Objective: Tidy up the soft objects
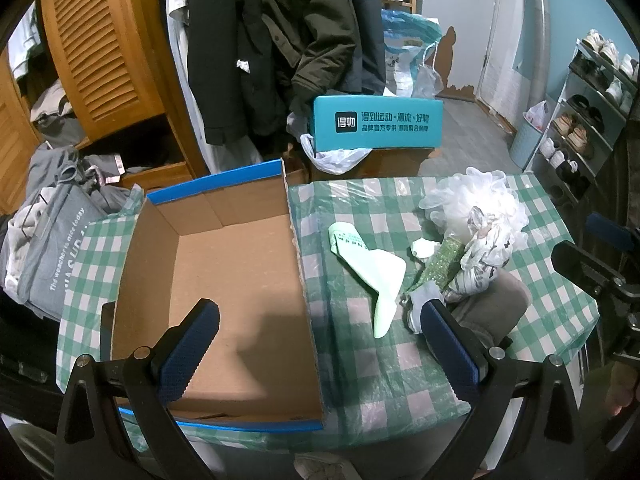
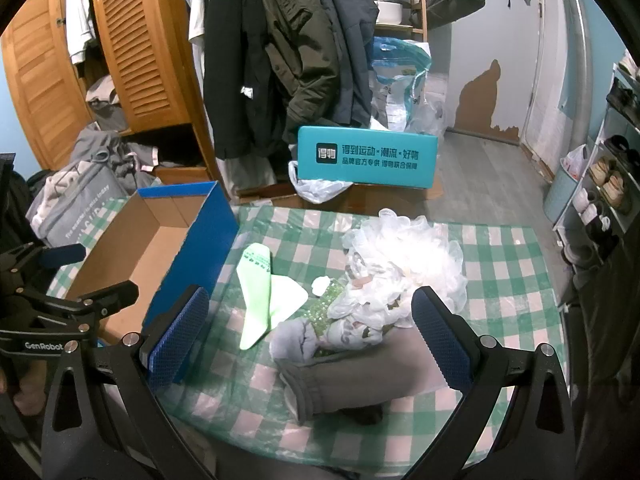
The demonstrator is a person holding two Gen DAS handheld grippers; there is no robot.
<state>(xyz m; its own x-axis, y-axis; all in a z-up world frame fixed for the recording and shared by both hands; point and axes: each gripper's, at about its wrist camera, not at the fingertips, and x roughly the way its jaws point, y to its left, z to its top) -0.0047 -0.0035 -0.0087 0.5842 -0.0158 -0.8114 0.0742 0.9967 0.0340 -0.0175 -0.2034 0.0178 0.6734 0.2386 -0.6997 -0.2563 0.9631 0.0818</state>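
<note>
While both tools hang with their blue-padded fingers spread wide and gripping nothing, the right gripper [image 2: 310,334] sits over the heap of soft things near the tabletop's right edge and the left gripper [image 1: 320,344] straddles the right wall of the empty cardboard box [image 1: 224,280] on the left half of the checked tablecloth [image 2: 500,272]. Closest to the right fingers lies a grey rolled cloth [image 2: 360,376], thick and yielding; it should squash and hold well if pinched across its ribbed cuff. Beyond it, a crumpled plastic bag [image 2: 360,312] and a white mesh sponge [image 2: 408,252] look feather-light and springy, likely to slip unless bunched. The pale green sock [image 2: 260,300], lying flat just beside the box, probably needs a pinch at a raised fold
</note>
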